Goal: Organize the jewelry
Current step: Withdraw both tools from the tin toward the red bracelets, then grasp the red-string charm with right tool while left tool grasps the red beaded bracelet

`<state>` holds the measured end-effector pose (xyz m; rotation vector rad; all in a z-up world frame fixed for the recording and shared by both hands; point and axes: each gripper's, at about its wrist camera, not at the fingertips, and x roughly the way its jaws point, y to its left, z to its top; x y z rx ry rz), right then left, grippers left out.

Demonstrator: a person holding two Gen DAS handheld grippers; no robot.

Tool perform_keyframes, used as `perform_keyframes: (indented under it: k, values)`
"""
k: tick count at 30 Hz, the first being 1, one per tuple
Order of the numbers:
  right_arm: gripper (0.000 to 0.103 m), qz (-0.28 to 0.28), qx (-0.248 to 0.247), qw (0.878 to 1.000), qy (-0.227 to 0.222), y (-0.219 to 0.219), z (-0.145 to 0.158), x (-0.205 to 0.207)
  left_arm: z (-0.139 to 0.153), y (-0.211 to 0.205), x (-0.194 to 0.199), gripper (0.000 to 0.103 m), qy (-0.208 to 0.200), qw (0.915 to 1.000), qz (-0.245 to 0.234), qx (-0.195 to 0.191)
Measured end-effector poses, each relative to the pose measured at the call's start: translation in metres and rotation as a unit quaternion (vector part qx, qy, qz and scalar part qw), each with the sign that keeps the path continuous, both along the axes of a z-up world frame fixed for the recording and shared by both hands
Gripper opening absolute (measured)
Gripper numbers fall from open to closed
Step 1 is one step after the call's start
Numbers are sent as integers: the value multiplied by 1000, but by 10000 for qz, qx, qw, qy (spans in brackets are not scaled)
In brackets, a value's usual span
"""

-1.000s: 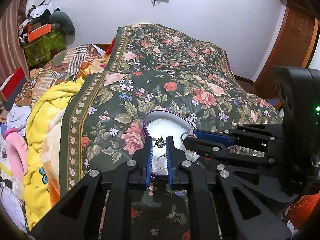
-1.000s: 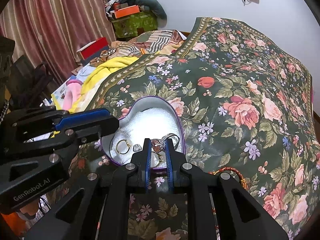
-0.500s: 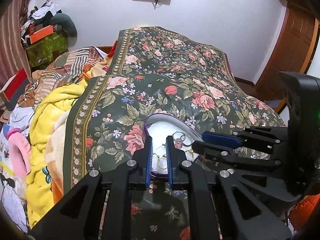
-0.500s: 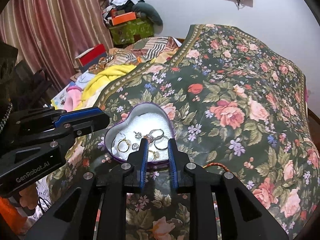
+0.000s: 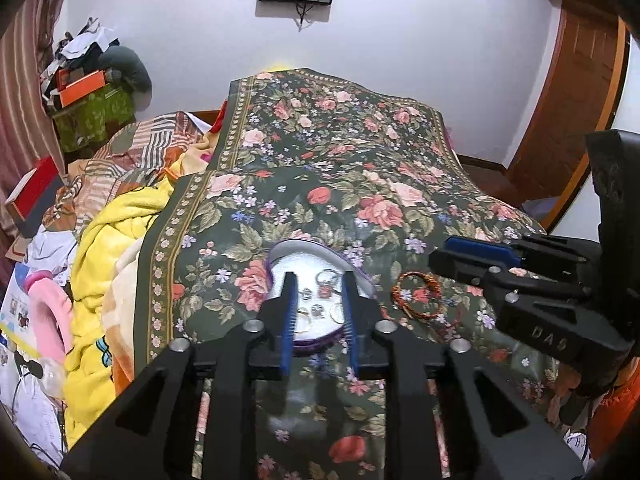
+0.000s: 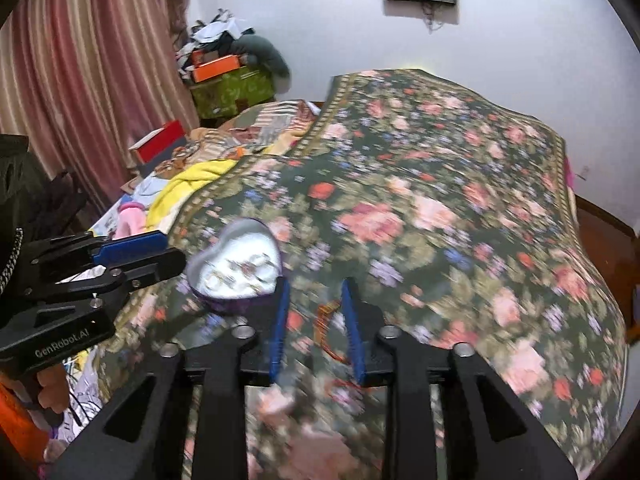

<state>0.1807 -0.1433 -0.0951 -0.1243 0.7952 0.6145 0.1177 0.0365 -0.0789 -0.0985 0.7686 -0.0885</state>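
Observation:
A heart-shaped purple box (image 5: 316, 264) with a white lining holds several rings and small pieces on the floral bedspread. My left gripper (image 5: 318, 280) is open and empty, its fingers framing the box from above. An orange braided bracelet (image 5: 416, 294) lies on the bedspread just right of the box. My right gripper (image 6: 316, 286) is open and empty above the bracelet (image 6: 326, 328), with the box (image 6: 236, 264) to its left. The right wrist view is blurred. Each gripper shows in the other's view: the right one (image 5: 472, 258), the left one (image 6: 152, 252).
The floral bedspread (image 5: 340, 168) covers the bed. A yellow blanket (image 5: 108, 240), striped cloth and pink items pile along the left side. Boxes and clothes (image 5: 88, 96) stack in the far left corner. A curtain (image 6: 80, 80) hangs left, a wooden door (image 5: 572, 92) stands right.
Both grippers have opened from nearly shut and drawn back from the box. The right gripper has swung to the right, over the bracelet.

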Motion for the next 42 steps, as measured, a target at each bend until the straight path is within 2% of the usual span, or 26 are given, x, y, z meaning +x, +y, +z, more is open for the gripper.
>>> perform_keyframes:
  k: [1, 7, 13, 19, 31, 33, 35, 39, 42]
  values:
    - [35, -85, -23, 10000, 18, -9, -3, -1, 0, -3, -1, 27, 10, 10000, -29, 12]
    - [35, -526, -264, 9976, 378, -56, -29, -3, -17, -36, -1, 28, 336, 9987, -357, 141]
    - [35, -750, -186, 9940, 770, -82, -45, -6, -40, -67, -1, 28, 700, 9951, -680, 183]
    - [35, -574, -163, 9943, 880, -68, -51, -2, -59, -83, 3, 28, 983, 9917, -824, 98]
    - [35, -156, -651, 9912, 1146, -33, -80, 33, -75, -78, 10, 28, 1226, 9893, -786, -43]
    - [30, -112, -676, 9915, 1109, -31, -80, 35, -77, -77, 13, 28, 1242, 9891, -789, -77]
    - [8, -89, -709, 9918, 1059, -29, -82, 36, -79, -77, 16, 28, 1254, 9889, -784, -121]
    - [7, -137, -756, 9930, 899, -27, -82, 34, -77, -77, 23, 28, 1216, 9898, -710, -208]
    - [7, -231, -658, 9930, 952, -33, -78, 34, -74, -76, 26, 28, 1168, 9905, -666, -274]
